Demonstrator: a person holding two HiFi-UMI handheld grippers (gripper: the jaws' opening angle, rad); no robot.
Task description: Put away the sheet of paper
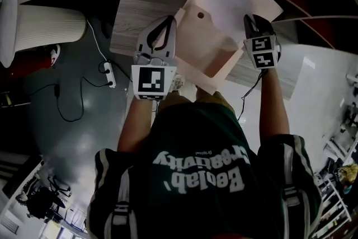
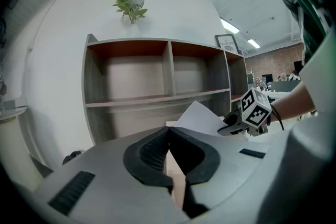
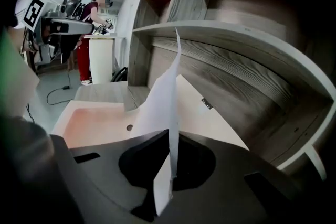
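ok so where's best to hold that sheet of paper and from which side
Its near edge, coming from the person's side, as the right gripper does now: the sheet of paper is thin and stands on edge, so jaws should close across its flat faces.

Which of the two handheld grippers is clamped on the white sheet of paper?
The right gripper: the white sheet of paper stands edge-on between its shut jaws, whereas on the left gripper the jaws meet with no paper between them.
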